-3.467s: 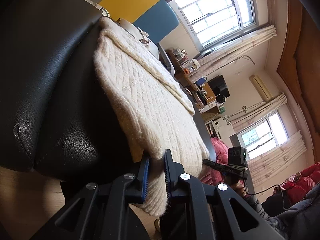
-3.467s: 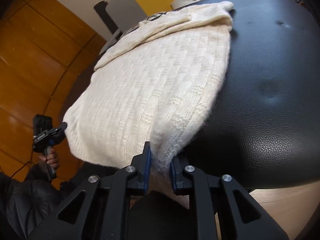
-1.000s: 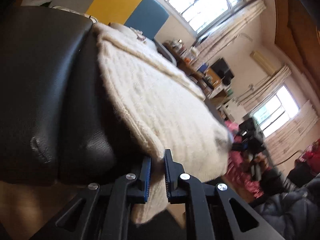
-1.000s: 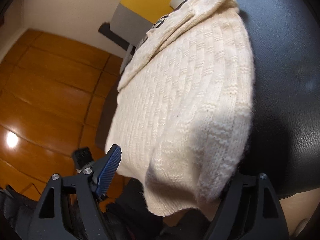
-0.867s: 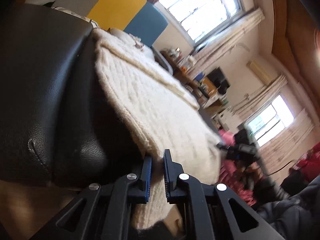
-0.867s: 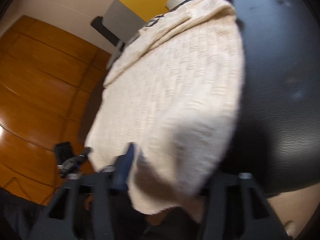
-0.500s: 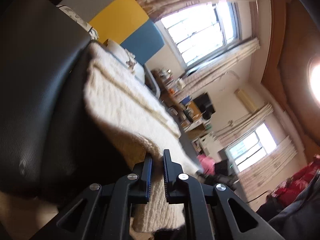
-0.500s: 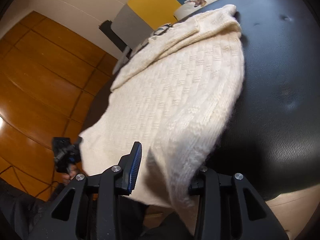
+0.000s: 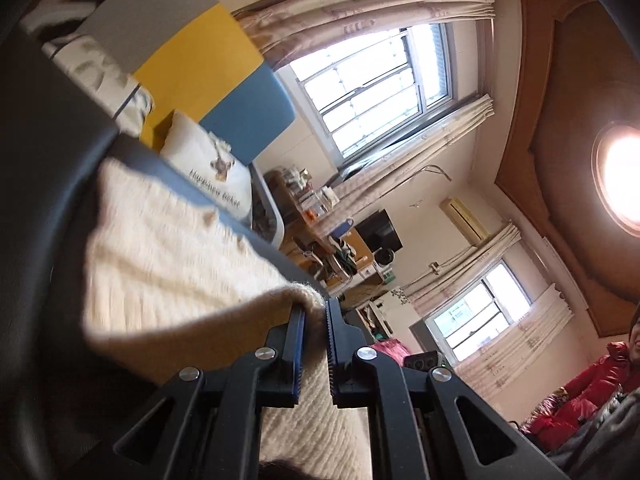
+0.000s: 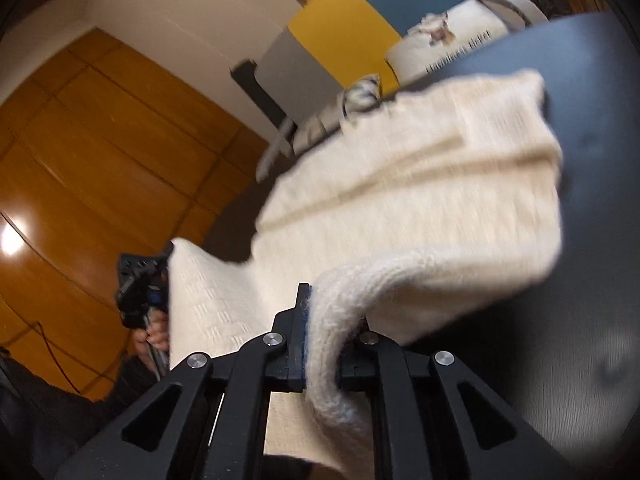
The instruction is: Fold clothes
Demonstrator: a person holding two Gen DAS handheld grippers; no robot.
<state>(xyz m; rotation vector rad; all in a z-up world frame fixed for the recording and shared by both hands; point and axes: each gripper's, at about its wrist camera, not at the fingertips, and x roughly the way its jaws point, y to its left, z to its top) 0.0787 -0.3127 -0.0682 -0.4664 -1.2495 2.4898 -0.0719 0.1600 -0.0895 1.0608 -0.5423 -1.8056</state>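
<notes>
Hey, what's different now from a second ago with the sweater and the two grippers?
The right hand-held gripper, open around the hem a second ago, has just closed on the cream sweater. Both grippers have lifted the hem off the black cushion's near edge. The left hand-held gripper keeps its grip; the sweater's far end remains on the cushion.

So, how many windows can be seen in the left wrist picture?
2. One large window with a metal grille is at upper centre, between pale curtains. One smaller window is lower right, past the cluttered desk. Others may be hidden outside this view.
</notes>
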